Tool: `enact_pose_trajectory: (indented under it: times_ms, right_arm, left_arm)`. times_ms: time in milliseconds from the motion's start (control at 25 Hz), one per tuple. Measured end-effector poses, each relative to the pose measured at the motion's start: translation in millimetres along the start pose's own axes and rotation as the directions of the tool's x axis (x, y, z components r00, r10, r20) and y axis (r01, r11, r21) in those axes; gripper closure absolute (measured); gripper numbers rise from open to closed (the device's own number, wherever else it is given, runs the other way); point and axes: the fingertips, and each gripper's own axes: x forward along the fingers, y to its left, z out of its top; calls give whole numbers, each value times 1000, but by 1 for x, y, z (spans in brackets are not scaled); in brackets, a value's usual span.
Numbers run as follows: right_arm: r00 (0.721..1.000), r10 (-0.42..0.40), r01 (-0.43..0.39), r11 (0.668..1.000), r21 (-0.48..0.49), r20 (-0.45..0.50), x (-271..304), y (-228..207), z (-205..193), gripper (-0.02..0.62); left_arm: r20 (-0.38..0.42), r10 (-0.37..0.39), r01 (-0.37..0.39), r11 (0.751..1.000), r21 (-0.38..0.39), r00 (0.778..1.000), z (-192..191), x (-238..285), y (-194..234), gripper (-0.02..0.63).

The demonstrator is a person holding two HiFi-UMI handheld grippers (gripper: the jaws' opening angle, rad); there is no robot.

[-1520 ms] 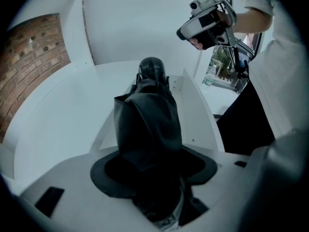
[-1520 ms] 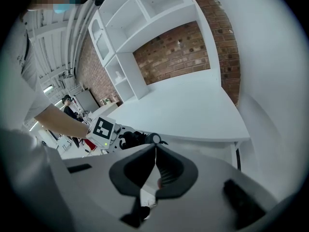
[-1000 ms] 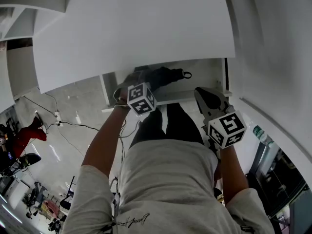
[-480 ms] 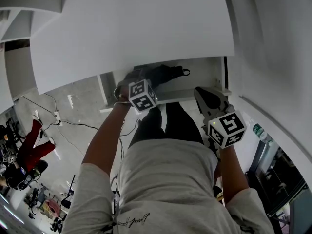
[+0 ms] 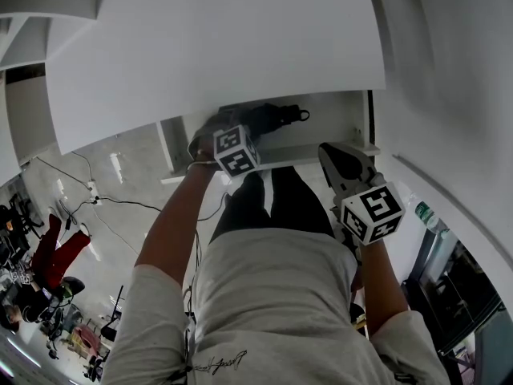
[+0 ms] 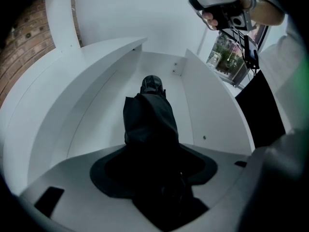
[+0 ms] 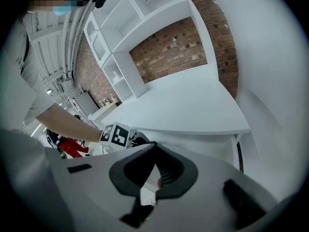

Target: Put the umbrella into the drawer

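Observation:
A black folded umbrella (image 5: 268, 119) lies lengthwise in the open white drawer (image 5: 341, 152) under the tabletop, its wrist strap at the right end. My left gripper (image 5: 227, 133) reaches down into the drawer's left part and is shut on the umbrella. In the left gripper view the umbrella (image 6: 147, 120) fills the gap between the jaws and runs away along the drawer floor between the drawer walls (image 6: 215, 115). My right gripper (image 5: 327, 154) hovers in front of the drawer's right end, shut, with nothing in it. Its jaw tips meet in the right gripper view (image 7: 153, 147).
The white tabletop (image 5: 224, 46) overhangs the drawer. Cables (image 5: 120, 207) run over the floor at the left. A bottle (image 5: 429, 219) stands at the right. The person's own legs are just before the drawer. White shelves (image 7: 140, 4) and a brick wall (image 7: 169, 50) lie beyond.
My left gripper has edged slightly further into the drawer with the umbrella. The right gripper has kept still. A figure in red on the floor at the far left has moved.

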Motion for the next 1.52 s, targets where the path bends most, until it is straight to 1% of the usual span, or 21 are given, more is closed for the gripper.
enact_pose_trajectory:
  times_ms: [720,1040,1520]
  right_arm:
    - [1000,-1,2,1000,10,-11,-4,-12,-6,568]
    - [1000,6,-6,1000,7,-11,-4,-12,-5,568]
    - [1000,22,-22,1000,8,-16,0,-8,-5,568]
  left_arm:
    - [-59,-20,19,1000,-23,998,-8,21,1,324]
    - [-54,-22,21,1000,-23,998,-8,22,2,321]
    - [-81,-47,44,998,-35,996,-7,21,1,298]
